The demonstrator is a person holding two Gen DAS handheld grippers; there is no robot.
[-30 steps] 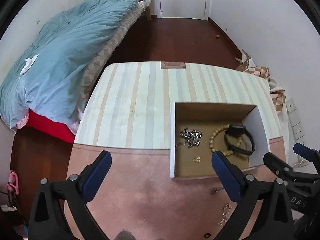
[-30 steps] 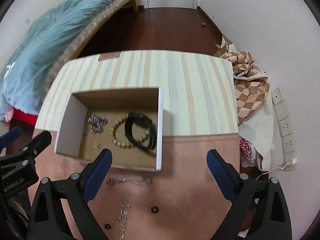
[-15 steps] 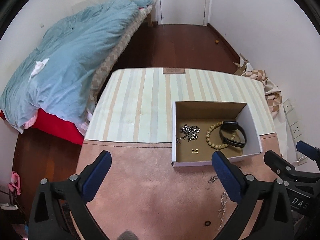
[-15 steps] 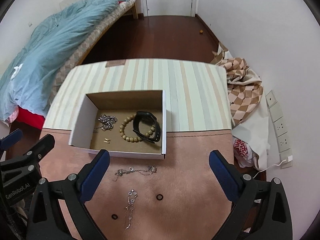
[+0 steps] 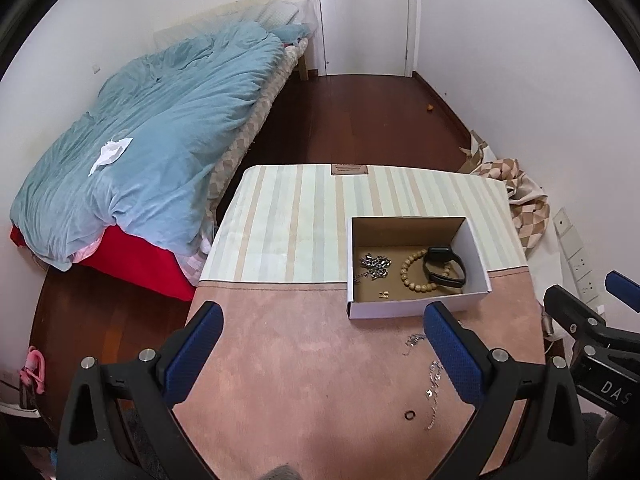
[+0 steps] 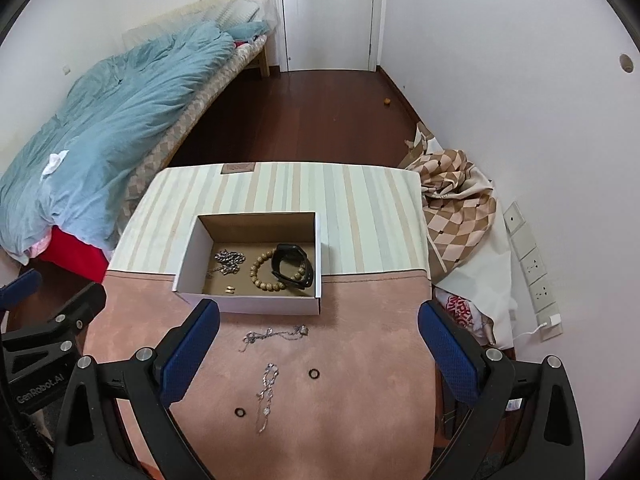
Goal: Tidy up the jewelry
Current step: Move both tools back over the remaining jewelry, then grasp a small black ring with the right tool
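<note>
Both claws spread wide and holding nothing: right gripper [image 6: 318,354] up over the pink suede-look mat [image 6: 360,420], left gripper [image 5: 322,354] off to its side, same height.

Nearest on the mat, still loose: small black ring [image 6: 239,412], thin silver chain with little charms [image 6: 267,394] lying lengthways, second black ring [image 6: 314,374] just past it, then a tangled silver necklace [image 6: 274,336] stretched sideways near the box front. All four well apart from each other, none inside yet.

Behind that, the open white cardboard box with brown inside [image 6: 248,304]. Already in there: chunky silver link chain [image 6: 229,259] at left, tiny gold earrings [image 6: 229,289] near the front wall, wooden bead bracelet [image 6: 276,274], and a black smart band [image 6: 291,267] lying over the beads.

Stuff that could go sideways, just guessing:
- Rings flat and tiny on fuzzy fabric. Easy to pinch mat instead of ring, or flick one off the edge onto the floor.
- Thin chains slip through wide pads or come up half-dangling and snag on the box wall.
- Necklace close to the box front, so a low approach could shove the light box along the cloth.

Surface past the mat: pale green and beige striped tablecloth [image 6: 360,208]. Room beyond: dark wood floor [image 6: 320,112], bed with a rumpled blue duvet [image 6: 120,100] at left, checkered brown cloth [image 6: 456,196] heaped by the right wall, white door [image 6: 332,12] at the far end.
</note>
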